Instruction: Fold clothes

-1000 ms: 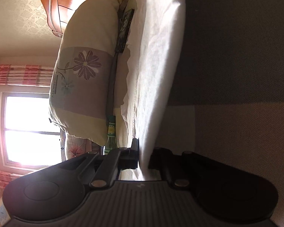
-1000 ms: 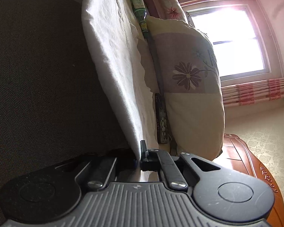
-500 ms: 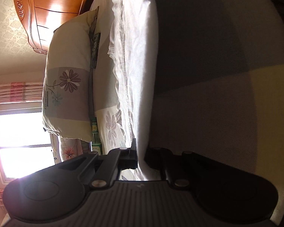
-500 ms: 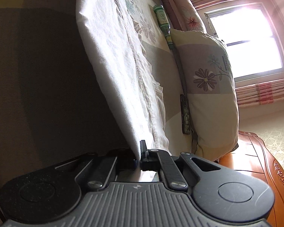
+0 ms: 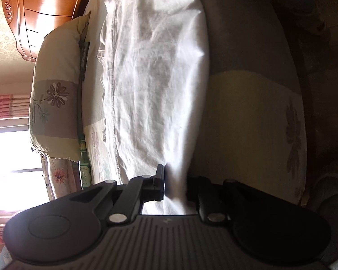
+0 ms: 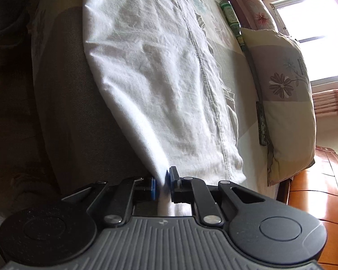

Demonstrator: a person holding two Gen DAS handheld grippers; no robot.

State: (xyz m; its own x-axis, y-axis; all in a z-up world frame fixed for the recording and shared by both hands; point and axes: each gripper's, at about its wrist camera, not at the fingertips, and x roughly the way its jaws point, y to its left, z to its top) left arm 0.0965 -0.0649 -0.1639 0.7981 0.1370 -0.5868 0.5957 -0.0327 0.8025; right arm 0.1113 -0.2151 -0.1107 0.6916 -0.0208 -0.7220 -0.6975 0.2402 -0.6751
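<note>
Both grippers have a corner of the white garment (image 5: 155,72) pinched, left gripper (image 5: 174,184) and right gripper (image 6: 162,185), jaws narrow w/ cloth between. It's stretched over the bed sheet (image 6: 223,51), next to a flowery pillow (image 6: 284,90) & a green bottle (image 6: 231,18) by the window (image 6: 313,22).

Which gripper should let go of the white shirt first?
Probably the right gripper: its jaws look parted around the white shirt. The left gripper holds a thicker bunch, so neither is clearly better.

Crinkled white cloth garment (image 5: 155,85), glossy wooden headboard (image 5: 45,11)
</note>
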